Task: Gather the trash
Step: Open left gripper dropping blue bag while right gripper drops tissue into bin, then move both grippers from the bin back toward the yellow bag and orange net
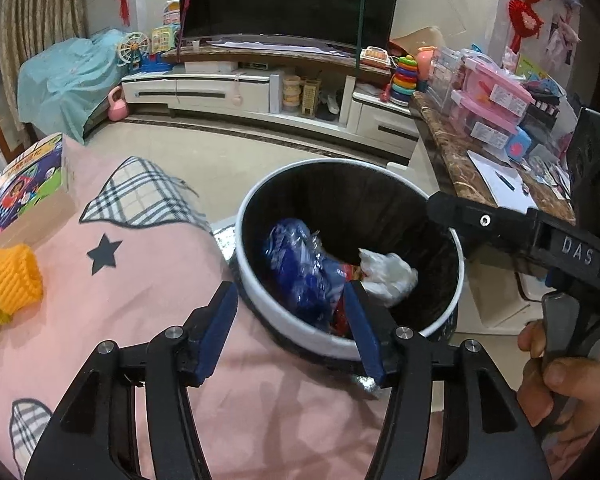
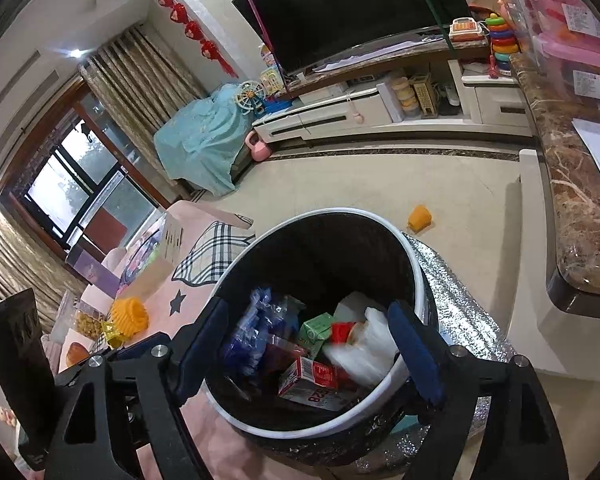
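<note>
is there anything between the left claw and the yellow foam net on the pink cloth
Nothing visible. The left claw is open over the bin edge; the yellow foam fruit net lies off to its left, with only bare pink star-print cloth between.

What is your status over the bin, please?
Left hand-held gripper and right hand-held gripper open, empty. Round black white-rimmed trash bin holds blue plastic wrapper. Yellow foam net uncollected.
</note>
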